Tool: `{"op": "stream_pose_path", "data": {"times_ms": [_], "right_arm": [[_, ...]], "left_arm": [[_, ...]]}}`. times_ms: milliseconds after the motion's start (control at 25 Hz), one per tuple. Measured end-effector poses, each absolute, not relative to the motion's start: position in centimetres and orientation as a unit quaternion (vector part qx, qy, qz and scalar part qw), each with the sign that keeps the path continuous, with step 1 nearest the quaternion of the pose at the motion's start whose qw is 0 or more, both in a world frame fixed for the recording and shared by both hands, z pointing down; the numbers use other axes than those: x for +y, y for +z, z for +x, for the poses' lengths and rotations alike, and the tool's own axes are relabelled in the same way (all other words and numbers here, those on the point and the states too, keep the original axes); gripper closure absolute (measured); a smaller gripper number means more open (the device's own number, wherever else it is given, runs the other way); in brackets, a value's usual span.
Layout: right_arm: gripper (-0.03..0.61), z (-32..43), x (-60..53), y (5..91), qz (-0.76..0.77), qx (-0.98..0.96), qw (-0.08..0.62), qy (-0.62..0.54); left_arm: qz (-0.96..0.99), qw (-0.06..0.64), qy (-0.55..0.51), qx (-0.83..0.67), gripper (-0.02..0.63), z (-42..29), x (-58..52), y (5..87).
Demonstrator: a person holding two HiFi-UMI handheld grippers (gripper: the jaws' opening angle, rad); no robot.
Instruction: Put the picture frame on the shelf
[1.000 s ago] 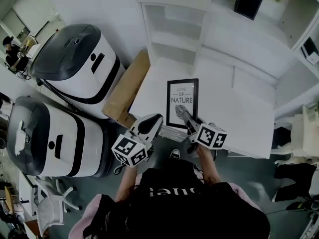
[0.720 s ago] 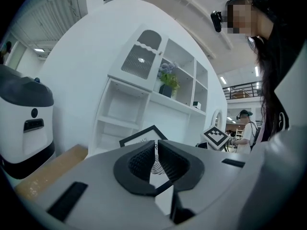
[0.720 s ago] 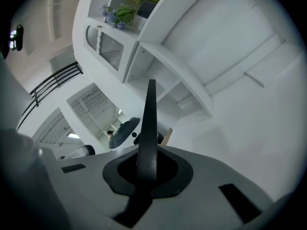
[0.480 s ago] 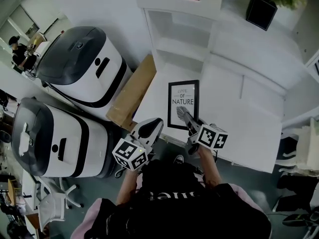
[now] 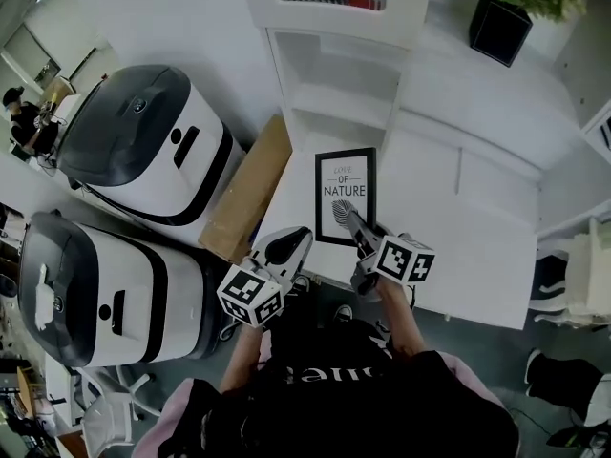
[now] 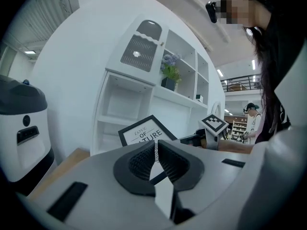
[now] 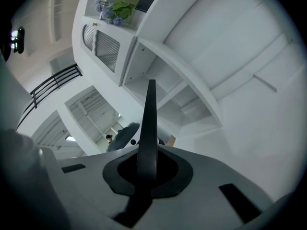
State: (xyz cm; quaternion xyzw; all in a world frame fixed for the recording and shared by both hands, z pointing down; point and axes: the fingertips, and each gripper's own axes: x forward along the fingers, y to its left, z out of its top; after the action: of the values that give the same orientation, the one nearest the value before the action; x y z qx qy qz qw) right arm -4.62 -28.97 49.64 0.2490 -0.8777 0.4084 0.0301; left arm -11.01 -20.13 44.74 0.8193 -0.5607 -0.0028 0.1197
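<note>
A black picture frame (image 5: 344,197) with a "NATURE" print is held up over the white cabinet top (image 5: 458,227), in front of the white shelf unit (image 5: 334,74). My right gripper (image 5: 355,227) is shut on the frame's lower right edge. In the right gripper view the frame (image 7: 149,119) stands edge-on, rising from between the closed jaws of the right gripper (image 7: 146,169). My left gripper (image 5: 304,232) hangs just left of the frame, shut with nothing in it. The left gripper view has the left gripper (image 6: 156,150) with its pads together, and the frame (image 6: 144,131) beyond it.
Two big white and grey machines (image 5: 143,132) (image 5: 95,284) stand at the left. A brown cardboard box (image 5: 250,184) sits between them and the cabinet. A plant in a black pot (image 5: 501,17) is on top of the shelf unit at the right.
Both grippers and the frame have moved forward, from the cabinet's near edge to over its top, nearer the shelf unit. The right grip on the frame is unchanged.
</note>
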Motion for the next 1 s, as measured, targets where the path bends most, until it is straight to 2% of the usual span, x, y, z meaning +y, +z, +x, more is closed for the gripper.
{"op": "stream_pose_path", "data": {"times_ms": [760, 800, 880, 920, 1000], "right_arm": [[0.526, -12.0, -39.9, 44.6, 0.282, -0.844, -0.069, 0.450], [0.526, -12.2, -40.7, 44.6, 0.282, -0.839, -0.078, 0.458], [0.526, -12.6, -41.9, 44.6, 0.282, -0.830, -0.090, 0.473], [0.526, -12.8, -42.5, 44.7, 0.283, -0.825, -0.094, 0.480], [0.526, -13.3, -43.5, 45.1, 0.285, -0.817, -0.100, 0.491]], "left_arm": [[0.851, 0.098, 0.014, -0.516, 0.576, -20.0, -30.2, 43.9], [0.853, 0.098, 0.013, -0.513, 0.561, -20.2, -30.7, 43.9], [0.856, 0.099, 0.014, -0.508, 0.452, -20.6, -31.6, 44.1], [0.857, 0.099, 0.017, -0.505, 0.429, -20.8, -32.0, 44.2], [0.863, 0.096, 0.028, -0.496, 0.421, -21.2, -32.9, 44.8]]}}
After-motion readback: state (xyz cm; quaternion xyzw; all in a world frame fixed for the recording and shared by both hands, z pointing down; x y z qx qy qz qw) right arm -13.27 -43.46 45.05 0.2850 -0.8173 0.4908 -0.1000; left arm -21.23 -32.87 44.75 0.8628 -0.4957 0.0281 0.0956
